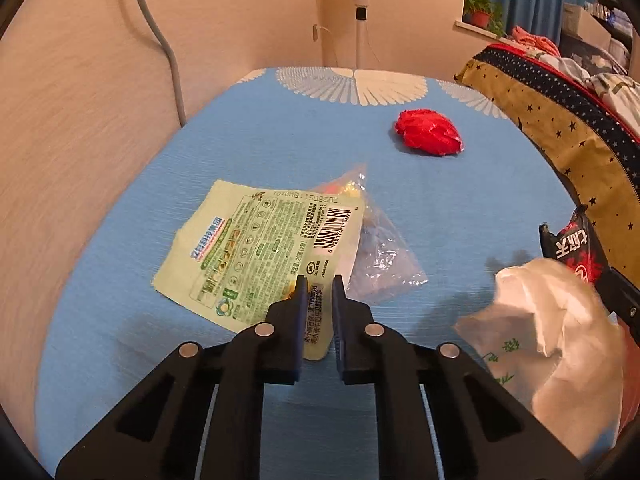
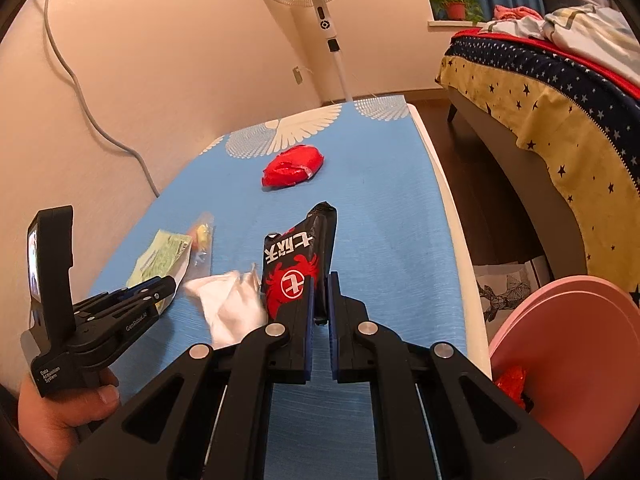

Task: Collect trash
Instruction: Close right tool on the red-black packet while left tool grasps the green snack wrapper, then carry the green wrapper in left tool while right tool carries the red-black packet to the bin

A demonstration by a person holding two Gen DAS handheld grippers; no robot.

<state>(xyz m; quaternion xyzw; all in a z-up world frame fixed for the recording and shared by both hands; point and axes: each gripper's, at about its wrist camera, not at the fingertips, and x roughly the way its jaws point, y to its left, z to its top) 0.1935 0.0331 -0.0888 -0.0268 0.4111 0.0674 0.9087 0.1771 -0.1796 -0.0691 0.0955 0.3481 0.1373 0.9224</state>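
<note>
1. The right gripper (image 2: pixel 319 280) is clenched on the lower end of a black snack packet (image 2: pixel 298 264) printed with a red crab and white characters; the packet stands up from between the 2 fingers, above the blue tablecloth (image 2: pixel 384 208).
2. The left gripper (image 1: pixel 319 284) has its 2 fingers drawn close on the near edge of a green printed wrapper (image 1: pixel 256 248). The edge runs up between them, but whether they actually pinch it I cannot tell. The rest of the wrapper lies flat on the tablecloth, left of the black packet.
3. A crumpled white plastic bag (image 2: pixel 232 300) lies on the cloth just left of the black packet, between the 2 grippers.
4. A pink bin (image 2: pixel 568 360) sits off the table edge, right of the black packet, with a red scrap (image 2: pixel 512 384) inside it.
5. A clear plastic bag (image 1: pixel 380 252) with yellow and orange bits lies partly under the green wrapper's far corner, left of the black packet.
6. A crumpled red wrapper (image 2: pixel 294 164) rests alone on the cloth, well beyond the black packet.
7. Beyond the table's far end stands a white pedestal fan (image 2: pixel 320 12); a bed with a star-patterned cover (image 2: pixel 560 120) lies to the right of the packet.
</note>
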